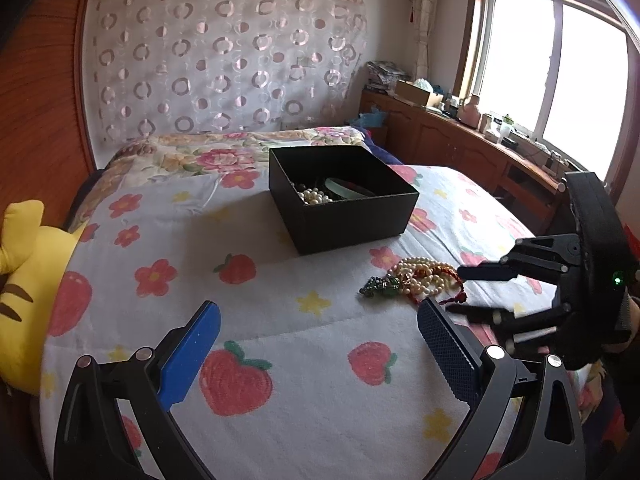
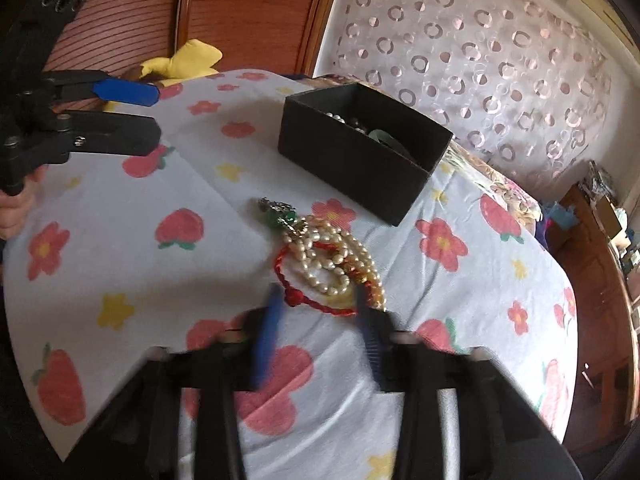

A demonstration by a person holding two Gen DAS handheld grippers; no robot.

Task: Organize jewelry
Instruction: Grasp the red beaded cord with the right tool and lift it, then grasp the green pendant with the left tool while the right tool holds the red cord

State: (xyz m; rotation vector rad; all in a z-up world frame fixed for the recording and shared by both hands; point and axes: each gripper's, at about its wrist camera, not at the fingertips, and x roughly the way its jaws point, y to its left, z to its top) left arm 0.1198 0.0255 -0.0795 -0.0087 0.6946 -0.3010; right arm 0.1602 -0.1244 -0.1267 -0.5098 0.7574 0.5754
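A black open box sits on the bed's flowered blanket, with pearls and a green piece inside. Nearer lies a tangled pile: pearl strands, a green pendant and a red cord. My right gripper is low at the pile's near edge and blurred. Its fingers stand apart on either side of the red cord's knot, so it is open. My left gripper hovers wide open over bare blanket to the left of the pile, holding nothing.
A yellow plush toy lies at the bed's left edge against wooden panelling. A wooden cabinet with clutter runs under the window beyond the bed's right side. A patterned curtain hangs behind the bed.
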